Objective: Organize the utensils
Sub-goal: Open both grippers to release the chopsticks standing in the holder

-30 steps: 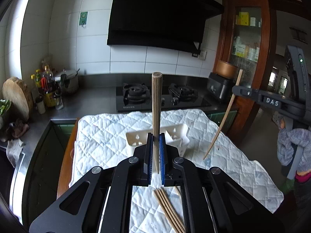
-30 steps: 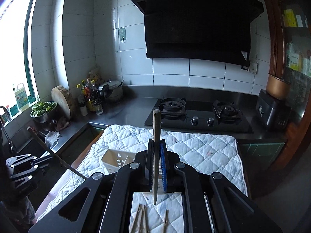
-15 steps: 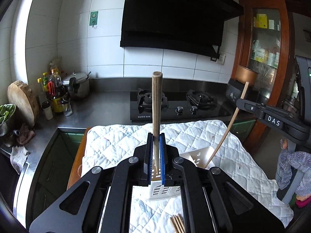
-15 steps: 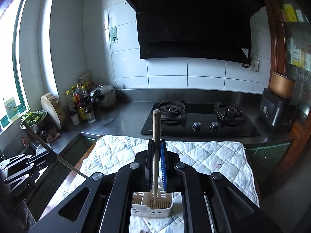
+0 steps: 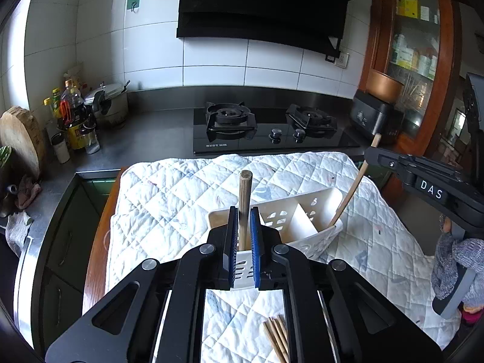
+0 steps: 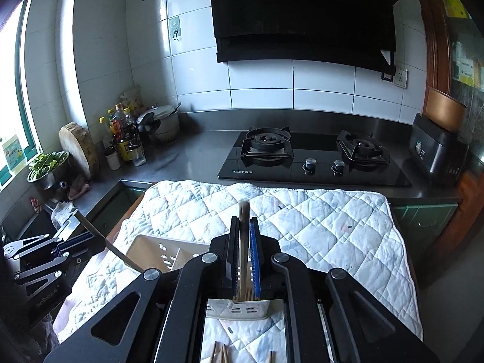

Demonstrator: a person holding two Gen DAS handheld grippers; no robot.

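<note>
From the left wrist view, my left tongs (image 5: 242,239) sit at centre frame, closed on a chopstick (image 5: 244,199) that stands upright between the blue pads, its lower end reaching into the near compartment of the white holder (image 5: 305,211) just behind the tongs. The holder rests on the quilted cloth (image 5: 169,199) covering the counter (image 5: 99,239). At right of the same frame I see my right tongs (image 5: 370,154), clamped on a second chopstick (image 5: 352,192) that slants down into the holder's far-right compartment. From the right wrist view, the right tongs (image 6: 242,251) at centre frame grip that chopstick (image 6: 243,242) upright, its tip down among sticks already standing in the holder (image 6: 157,249) compartment below. At left of that frame the left tongs (image 6: 77,242) show their chopstick (image 6: 106,242) slanting into the holder. More loose chopsticks (image 5: 276,335) lie on the cloth at the lower edge of the left view. The hob (image 5: 269,130) sits behind the cloth, upper centre.
</note>
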